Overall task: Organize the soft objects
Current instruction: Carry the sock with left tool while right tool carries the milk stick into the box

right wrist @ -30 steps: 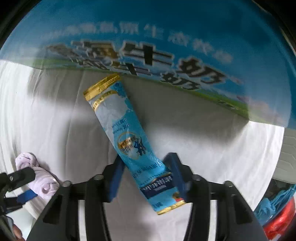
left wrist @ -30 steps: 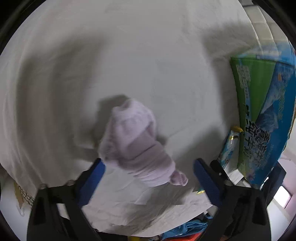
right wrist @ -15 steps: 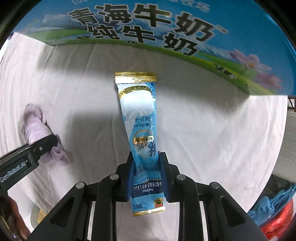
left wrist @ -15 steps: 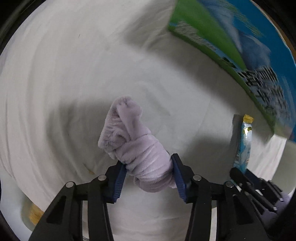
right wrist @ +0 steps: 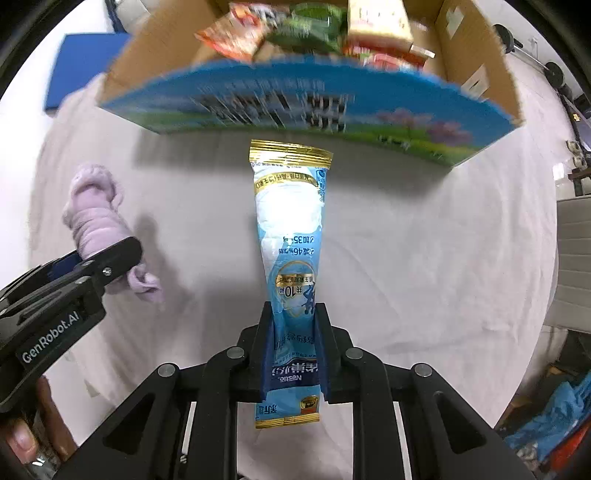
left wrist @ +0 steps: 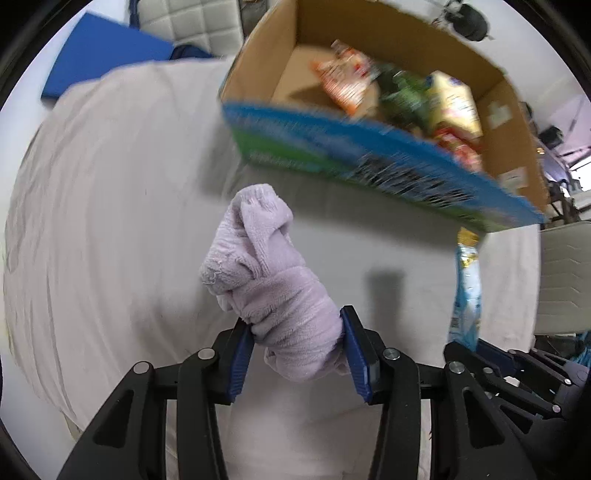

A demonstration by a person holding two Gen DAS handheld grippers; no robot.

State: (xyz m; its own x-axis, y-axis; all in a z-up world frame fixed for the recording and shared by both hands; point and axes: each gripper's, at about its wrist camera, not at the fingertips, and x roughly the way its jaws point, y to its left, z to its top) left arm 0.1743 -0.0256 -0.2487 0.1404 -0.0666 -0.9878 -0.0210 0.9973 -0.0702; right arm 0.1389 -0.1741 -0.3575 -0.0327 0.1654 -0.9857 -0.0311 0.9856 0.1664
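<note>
Setting: indoor room, reads as a makeshift recording space rather than a kitchen or shop. Work surface draped in a wrinkled white sheet (right wrist: pixel 424 258); open cardboard box (left wrist: pixel 388 37) holding snack packets; quilted white upholstery (left wrist: pixel 192 22) and a blue panel (left wrist: pixel 107 51) behind; clutter at the edges.

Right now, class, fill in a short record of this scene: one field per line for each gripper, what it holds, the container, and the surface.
left gripper: shut on the rolled purple towel, lifted off the cloth
right gripper: shut on the blue stick sachet, gold end away from the camera
container: open cardboard box with a blue and green printed side, snack packets inside
surface: white cloth, wrinkled
both items: outside the box, on its printed side
</note>
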